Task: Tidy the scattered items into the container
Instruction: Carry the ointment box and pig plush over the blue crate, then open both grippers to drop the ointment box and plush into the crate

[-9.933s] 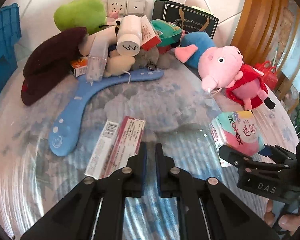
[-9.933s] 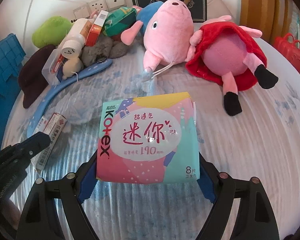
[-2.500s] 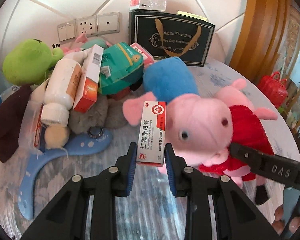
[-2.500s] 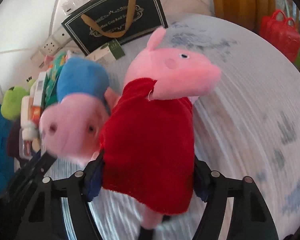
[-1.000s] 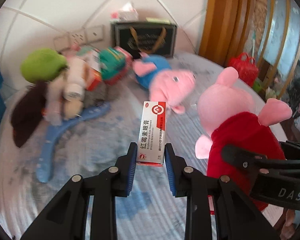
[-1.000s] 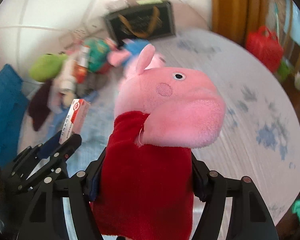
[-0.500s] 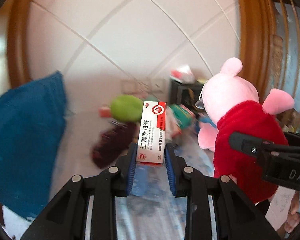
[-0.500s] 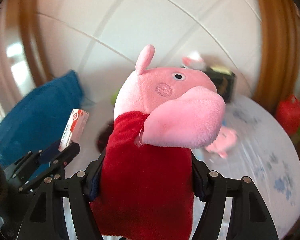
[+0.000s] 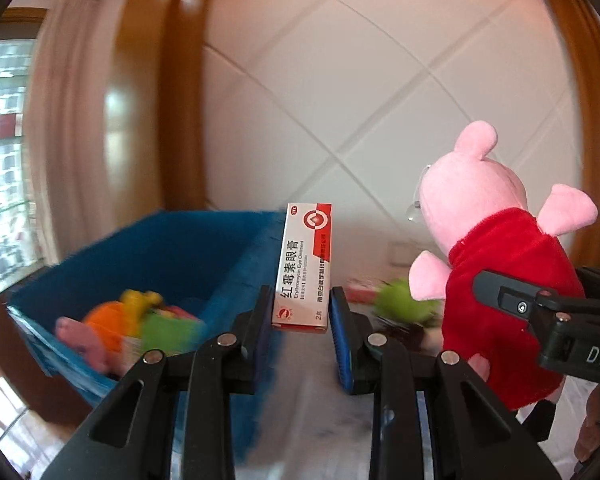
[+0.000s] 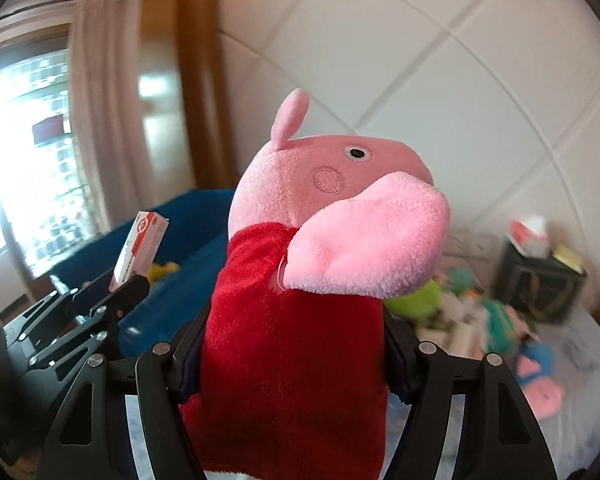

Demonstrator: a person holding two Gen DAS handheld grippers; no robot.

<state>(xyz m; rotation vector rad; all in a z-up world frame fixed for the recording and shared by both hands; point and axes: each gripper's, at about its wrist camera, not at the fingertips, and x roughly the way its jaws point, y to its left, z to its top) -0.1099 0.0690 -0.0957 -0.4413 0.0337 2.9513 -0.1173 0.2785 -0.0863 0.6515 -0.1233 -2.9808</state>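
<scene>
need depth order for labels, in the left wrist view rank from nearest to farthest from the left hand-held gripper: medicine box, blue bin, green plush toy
1. medicine box, clamped upright in the left hand-held gripper.
2. blue bin, just left of the fingers, toys inside.
3. green plush toy, farther back, right of the box, blurred.

Both grippers swung from the table pile, blue bin (image 9: 172, 256) now ahead, toys inside

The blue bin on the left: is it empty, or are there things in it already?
Not empty. The blue bin holds blurred orange, green and pink items; what they are cannot be told.
</scene>
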